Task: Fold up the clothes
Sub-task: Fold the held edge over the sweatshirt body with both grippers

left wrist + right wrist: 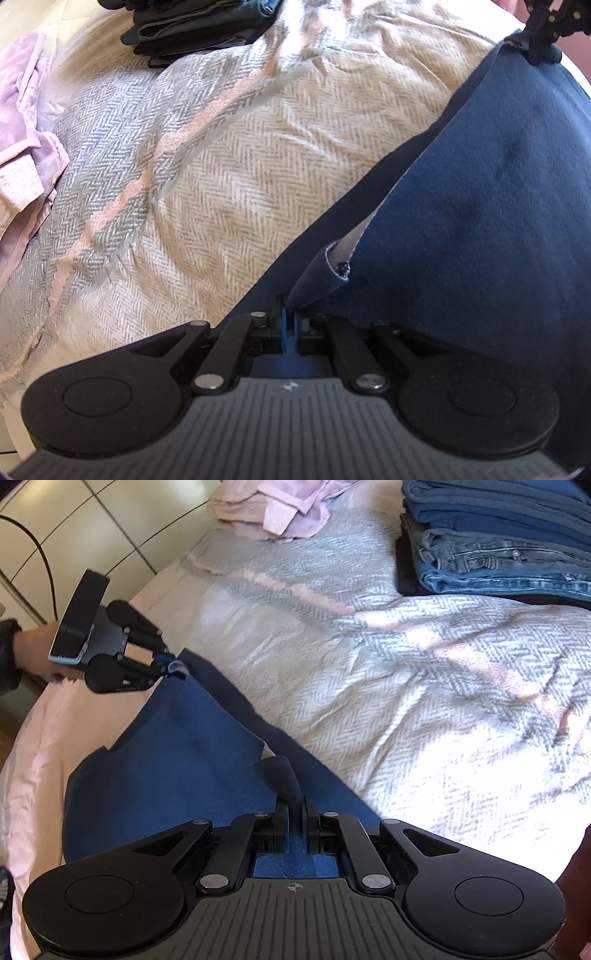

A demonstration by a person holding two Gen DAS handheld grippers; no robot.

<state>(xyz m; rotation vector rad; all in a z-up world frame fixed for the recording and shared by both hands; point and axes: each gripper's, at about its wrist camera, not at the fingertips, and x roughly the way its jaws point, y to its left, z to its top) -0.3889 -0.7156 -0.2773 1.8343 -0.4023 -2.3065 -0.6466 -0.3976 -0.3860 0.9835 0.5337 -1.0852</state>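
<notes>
A matt, smooth navy cloth garment [177,775] is lying on the rough herringbone-woven blanket [369,686]; matt black plastic grippers.

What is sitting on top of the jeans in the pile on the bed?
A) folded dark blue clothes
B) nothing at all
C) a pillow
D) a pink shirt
A: in the right wrist view, folded dark blue clothes lie stacked on the jeans, while the pink clothing sits apart on the bed.
</notes>
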